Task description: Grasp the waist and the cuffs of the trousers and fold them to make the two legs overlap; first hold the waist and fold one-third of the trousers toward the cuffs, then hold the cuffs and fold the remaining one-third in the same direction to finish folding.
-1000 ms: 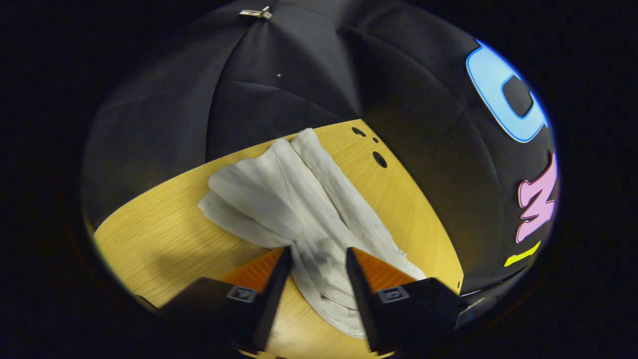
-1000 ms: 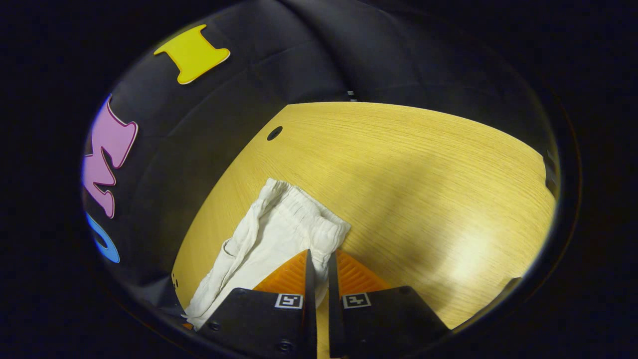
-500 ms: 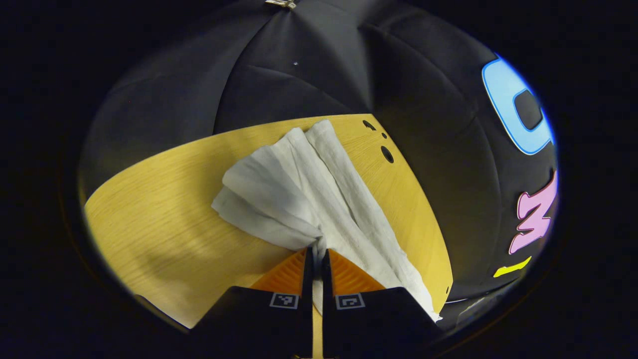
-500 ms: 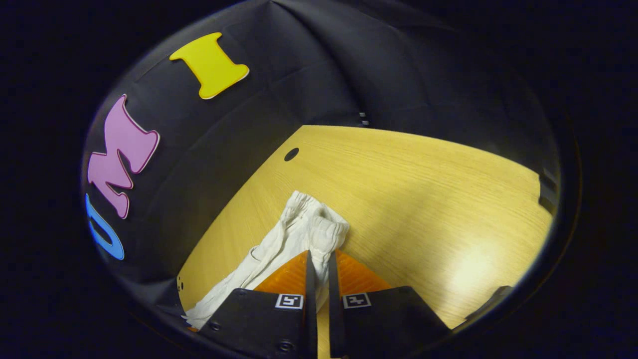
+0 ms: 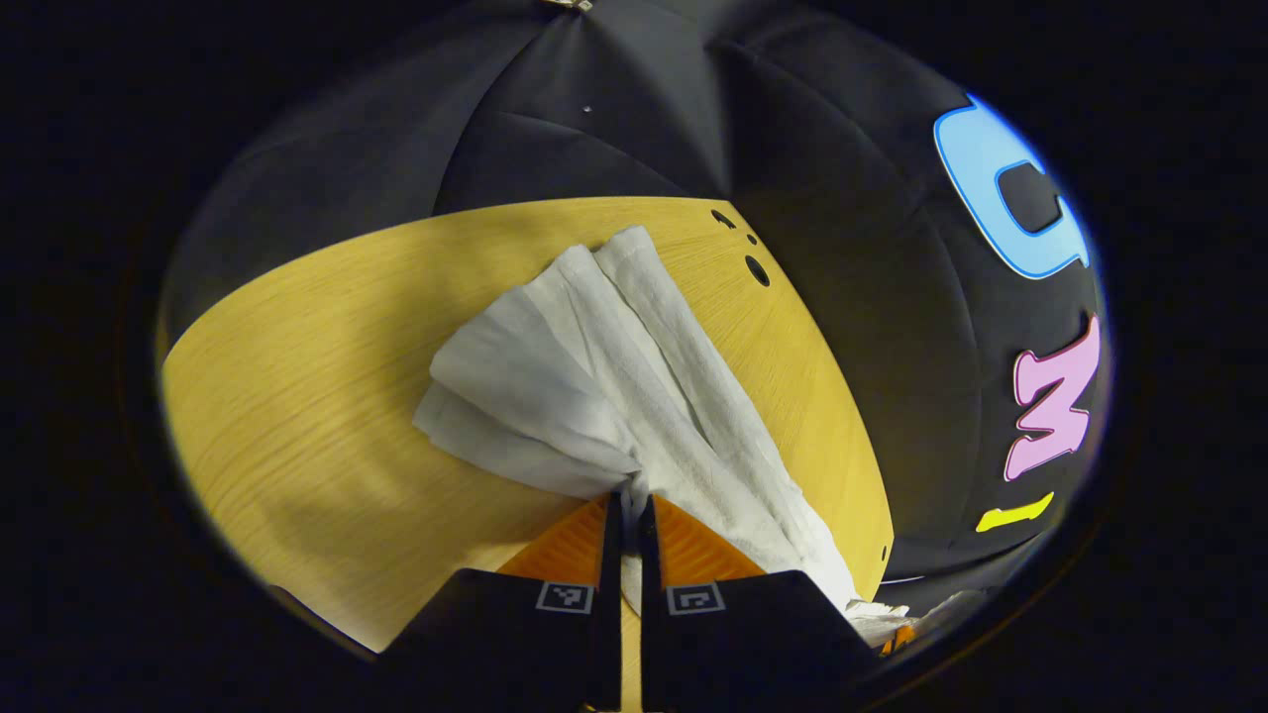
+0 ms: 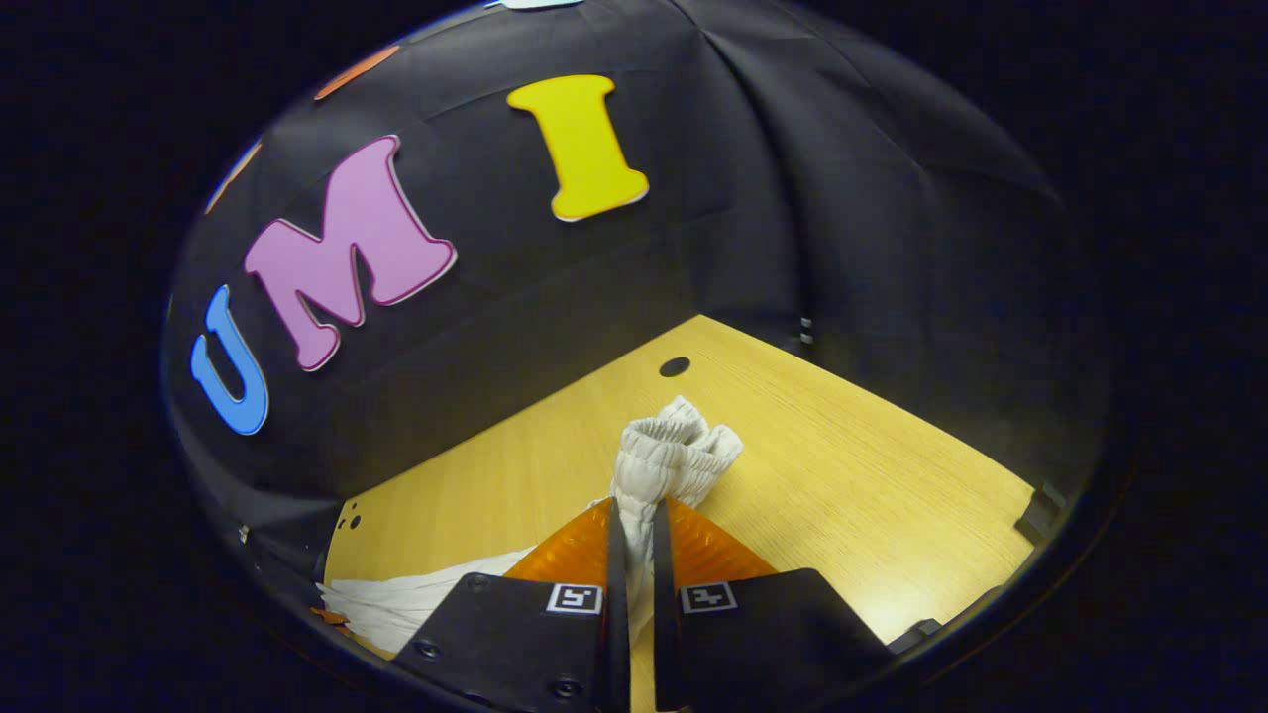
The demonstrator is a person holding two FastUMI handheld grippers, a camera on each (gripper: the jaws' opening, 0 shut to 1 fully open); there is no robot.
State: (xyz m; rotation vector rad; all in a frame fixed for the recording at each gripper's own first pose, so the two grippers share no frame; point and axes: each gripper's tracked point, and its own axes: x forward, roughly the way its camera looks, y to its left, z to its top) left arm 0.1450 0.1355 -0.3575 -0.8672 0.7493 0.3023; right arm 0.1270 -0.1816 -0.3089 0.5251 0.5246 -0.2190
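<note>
I am at the very start of the fold. My left gripper has its fingers pressed together on a pinch of the white trousers at the cuff end, where the two legs fan out across the yellow worktop. My right gripper pinches the elastic waist, which stands bunched up above my fingers and looks lifted clear of the worktop, while the cloth below trails off to the lower left. As I judge it, both ends are gripped but the legs do not yet lie one over the other. Bringing them together comes first; the waist third and the cuff third are both left to fold.
</note>
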